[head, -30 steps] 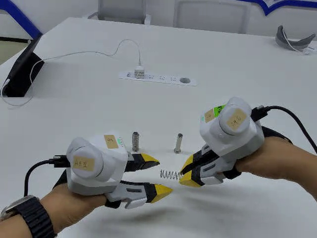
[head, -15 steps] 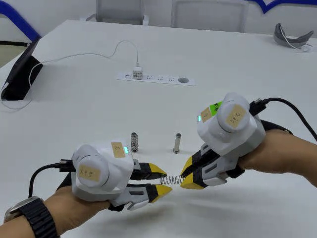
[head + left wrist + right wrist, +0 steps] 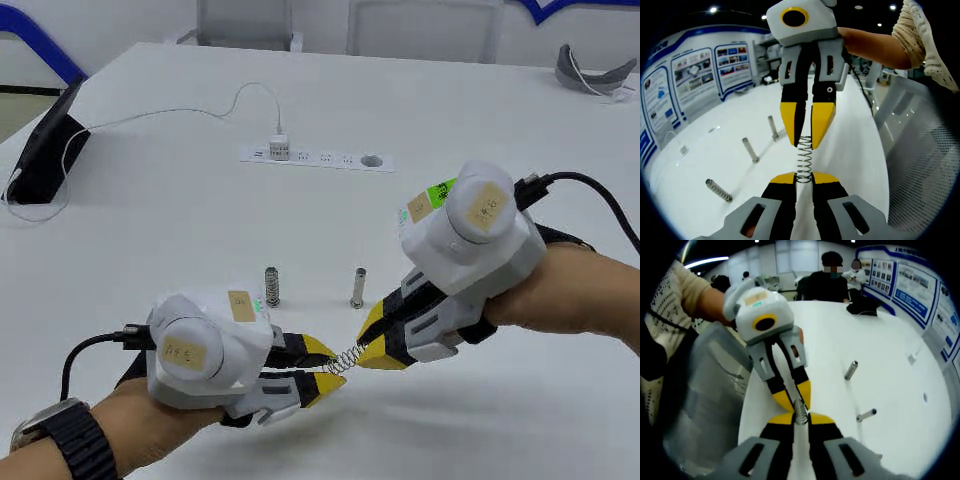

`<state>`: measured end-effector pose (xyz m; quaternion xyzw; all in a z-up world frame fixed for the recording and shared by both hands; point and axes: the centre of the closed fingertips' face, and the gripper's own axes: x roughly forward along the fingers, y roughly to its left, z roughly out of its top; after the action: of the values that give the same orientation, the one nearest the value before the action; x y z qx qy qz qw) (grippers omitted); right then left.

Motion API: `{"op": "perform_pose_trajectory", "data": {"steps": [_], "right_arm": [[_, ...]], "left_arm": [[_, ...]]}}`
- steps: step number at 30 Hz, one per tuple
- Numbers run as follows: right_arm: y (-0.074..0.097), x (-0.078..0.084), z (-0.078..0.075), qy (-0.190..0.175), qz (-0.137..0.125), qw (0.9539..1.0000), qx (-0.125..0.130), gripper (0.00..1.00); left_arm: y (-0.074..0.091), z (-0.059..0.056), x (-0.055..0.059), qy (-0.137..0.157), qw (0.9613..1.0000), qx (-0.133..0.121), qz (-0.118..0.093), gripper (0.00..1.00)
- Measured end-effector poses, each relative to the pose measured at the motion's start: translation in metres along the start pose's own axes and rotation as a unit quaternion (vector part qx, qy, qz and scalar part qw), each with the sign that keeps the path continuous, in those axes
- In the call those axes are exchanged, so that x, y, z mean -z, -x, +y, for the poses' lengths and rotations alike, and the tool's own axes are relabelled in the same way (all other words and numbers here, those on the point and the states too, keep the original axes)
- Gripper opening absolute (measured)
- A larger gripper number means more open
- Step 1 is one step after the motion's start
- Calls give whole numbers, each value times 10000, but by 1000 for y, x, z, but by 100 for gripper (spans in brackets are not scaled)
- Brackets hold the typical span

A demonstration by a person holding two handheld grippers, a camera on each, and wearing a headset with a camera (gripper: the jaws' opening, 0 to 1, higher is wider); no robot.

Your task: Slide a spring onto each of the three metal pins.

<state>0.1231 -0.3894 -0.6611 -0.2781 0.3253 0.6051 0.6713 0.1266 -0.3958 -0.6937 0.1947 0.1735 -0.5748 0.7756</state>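
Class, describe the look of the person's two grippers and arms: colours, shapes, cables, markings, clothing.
The left gripper and right gripper match: rounded white housings, black jaws tipped yellow, tan handwritten labels, each trailing a black cable. The right one also carries a green sticker. A black wristwatch sits on the left wrist; the right arm wears a cream open-knit sleeve.

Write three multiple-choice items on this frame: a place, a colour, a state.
1. Where is the loose spring? A on a pin; B between both tools; C dropped on the floor.
2. Tool tip colour? A yellow; B red; C green.
3. The left pin in the head view is: A bare; B lying flat; C sleeved by a spring.
B: the loose spring bridges the left tool and the right tool. A: both tools' tips are yellow. C: coils wrap the upright left pin.
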Motion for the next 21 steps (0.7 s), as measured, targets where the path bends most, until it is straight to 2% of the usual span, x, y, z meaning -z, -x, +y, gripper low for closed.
{"op": "perform_pose_trajectory", "data": {"steps": [8,21], "right_arm": [[-3,-19,0,42,-276,9996,14,12],[-10,-35,-2,176,-446,9987,162,12]], "left_arm": [[1,1,-1,48,10000,-47,-28,11],[1,5,-3,177,9997,-95,-145,11]]}}
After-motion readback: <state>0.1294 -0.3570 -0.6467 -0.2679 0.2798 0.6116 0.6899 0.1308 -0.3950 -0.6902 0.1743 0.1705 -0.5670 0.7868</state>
